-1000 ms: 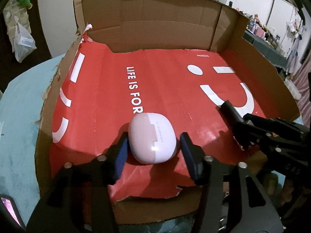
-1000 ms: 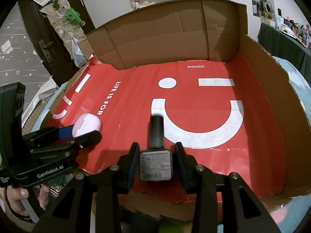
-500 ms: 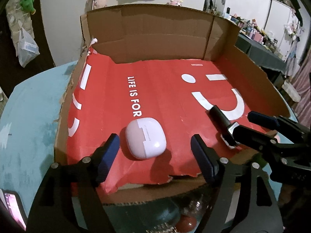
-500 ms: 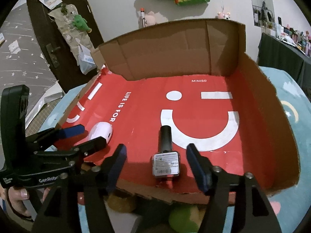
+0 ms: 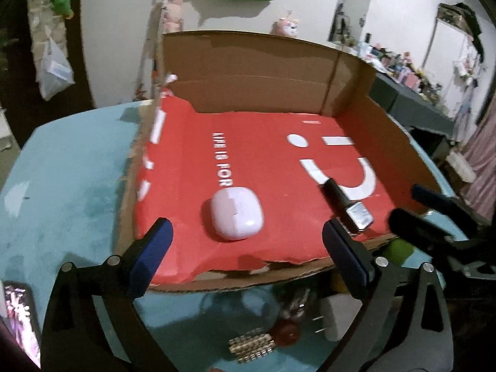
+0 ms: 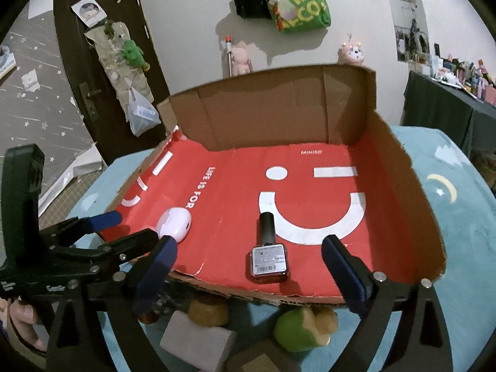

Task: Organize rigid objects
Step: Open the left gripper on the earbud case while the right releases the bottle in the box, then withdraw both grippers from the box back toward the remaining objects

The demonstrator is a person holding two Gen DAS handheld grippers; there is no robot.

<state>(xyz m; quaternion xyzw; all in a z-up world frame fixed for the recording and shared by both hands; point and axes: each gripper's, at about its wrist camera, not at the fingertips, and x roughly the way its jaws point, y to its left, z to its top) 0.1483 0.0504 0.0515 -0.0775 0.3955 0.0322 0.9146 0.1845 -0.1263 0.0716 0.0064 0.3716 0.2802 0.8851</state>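
Pale blue cloth covers the surface (image 5: 71, 186), and on it sits a shallow cardboard box (image 6: 279, 108) lined with a red printed sheet (image 6: 241, 186). Both items now lie free on that sheet near the box's near edge: the white earbuds case (image 5: 236, 213) to the left, the nail polish bottle (image 6: 269, 254) on its side to the right, cap pointing far.

The left hand-held gripper (image 5: 246, 257) has just been opening and now stands wide, its blue pads well clear of the case and drawn back over the near rim, gripping nothing. A second ago those pads sat snug on either side of the case. The right hand-held gripper (image 6: 249, 274) has likewise been opening, from a clamp on the bottle to a full spread, with the bottle lying untouched between and beyond its fingers.

Both placements look finished, so the next objects are probably the loose things on the cloth in front of the box: a green apple-like piece (image 6: 297, 330), a grey block (image 6: 195, 341) and a white plug (image 5: 333, 319).
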